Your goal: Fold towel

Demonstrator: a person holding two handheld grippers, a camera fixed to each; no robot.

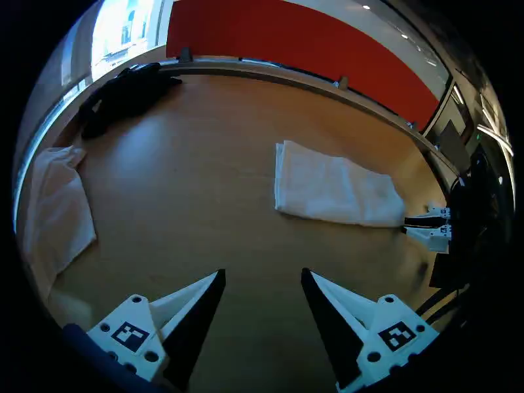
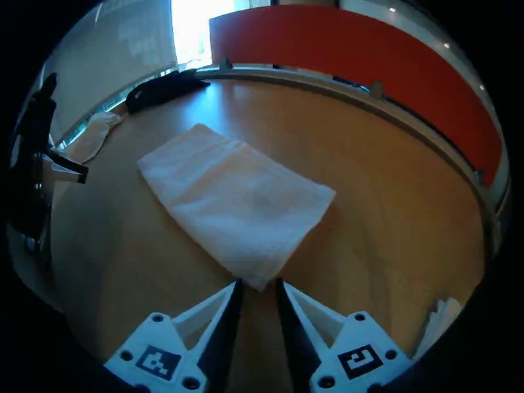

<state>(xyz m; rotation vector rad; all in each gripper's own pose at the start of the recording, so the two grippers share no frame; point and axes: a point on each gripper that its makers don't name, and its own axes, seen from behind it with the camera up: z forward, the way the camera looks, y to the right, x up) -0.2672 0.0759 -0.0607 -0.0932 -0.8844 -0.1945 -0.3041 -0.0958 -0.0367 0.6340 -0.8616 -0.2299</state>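
Left gripper [image 1: 262,275] is sitting with its fingers spread wide, nothing between them, just hanging over bare wooden table [image 1: 196,216]. Right gripper [image 2: 258,285] is running much narrower, a slim gap between the fingers, and the near corner of the towel [image 2: 236,196] is poking right into that gap at the tips. I can't tell whether either finger is actually touching the cloth. The towel is lying folded and flat mid-table. Further out in the left gripper view, I'm seeing another white cloth [image 1: 56,209] at the table's left edge, a black bundle [image 1: 124,95] in the far corner, and a red wall panel [image 1: 295,39] behind.
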